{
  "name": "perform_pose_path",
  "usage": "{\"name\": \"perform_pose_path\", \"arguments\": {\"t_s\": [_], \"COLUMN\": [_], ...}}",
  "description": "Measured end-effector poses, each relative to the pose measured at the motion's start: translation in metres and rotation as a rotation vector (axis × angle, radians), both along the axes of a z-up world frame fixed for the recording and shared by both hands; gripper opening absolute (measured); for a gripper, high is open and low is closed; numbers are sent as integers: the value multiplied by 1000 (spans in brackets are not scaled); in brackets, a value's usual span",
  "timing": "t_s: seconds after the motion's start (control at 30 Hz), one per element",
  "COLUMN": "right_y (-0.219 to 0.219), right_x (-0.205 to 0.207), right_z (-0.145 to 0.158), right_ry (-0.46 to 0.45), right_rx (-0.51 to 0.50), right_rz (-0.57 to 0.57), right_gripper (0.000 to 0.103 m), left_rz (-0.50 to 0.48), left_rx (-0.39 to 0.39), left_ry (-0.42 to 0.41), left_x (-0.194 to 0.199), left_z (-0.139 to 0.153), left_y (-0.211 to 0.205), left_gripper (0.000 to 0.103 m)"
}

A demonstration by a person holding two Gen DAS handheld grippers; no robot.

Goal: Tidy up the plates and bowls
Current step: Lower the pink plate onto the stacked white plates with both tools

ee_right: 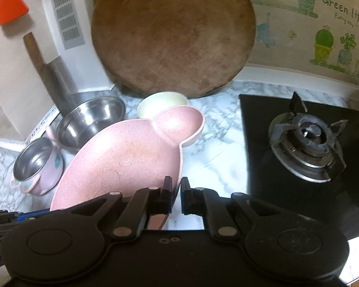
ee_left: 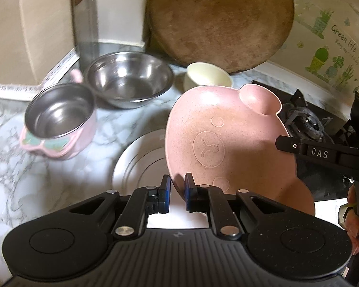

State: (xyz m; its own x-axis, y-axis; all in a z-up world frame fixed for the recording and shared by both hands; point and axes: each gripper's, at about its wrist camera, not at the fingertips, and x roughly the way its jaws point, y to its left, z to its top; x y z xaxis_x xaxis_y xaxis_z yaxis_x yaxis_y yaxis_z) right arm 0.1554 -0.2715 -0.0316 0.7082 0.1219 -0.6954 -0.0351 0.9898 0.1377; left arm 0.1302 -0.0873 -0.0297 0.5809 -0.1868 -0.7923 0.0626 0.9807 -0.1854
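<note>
A pink bear-shaped plate (ee_left: 217,143) hangs tilted above the marble counter, held from two sides. My left gripper (ee_left: 177,187) is shut on its near rim, the blue pads pinching the edge. My right gripper (ee_right: 176,190) is shut on the opposite rim of the same pink plate (ee_right: 122,160); in the left wrist view it reaches in from the right edge. A white plate (ee_left: 136,162) lies flat on the counter under the pink one. Behind stand a large steel bowl (ee_left: 129,79), a small steel bowl in a pink shell (ee_left: 57,119) and a cream bowl (ee_left: 208,75).
A round wooden cutting board (ee_right: 172,35) leans on the back wall, with a cleaver (ee_left: 86,28) propped at its left. A black gas hob with a burner (ee_right: 306,148) fills the right side. A hand (ee_left: 354,217) grips the right tool.
</note>
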Motion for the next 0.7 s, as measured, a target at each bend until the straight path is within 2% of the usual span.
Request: {"name": "perform_pose_path", "arguments": {"t_s": [0.47,0.7], "right_y": [25,27], "right_x": [-10,-12], "right_z": [-40,-50], "right_ry": [73,84], "right_rx": [-6,-7], "right_rz": [23,31], "right_gripper": [8,8], "left_rz": [17,19], "left_rx": [10,15], "left_ry": [64,80], "left_x": [-12,-15], "left_z": [-34,-43], "left_y": [18,19], "left_gripper": [11,11]}}
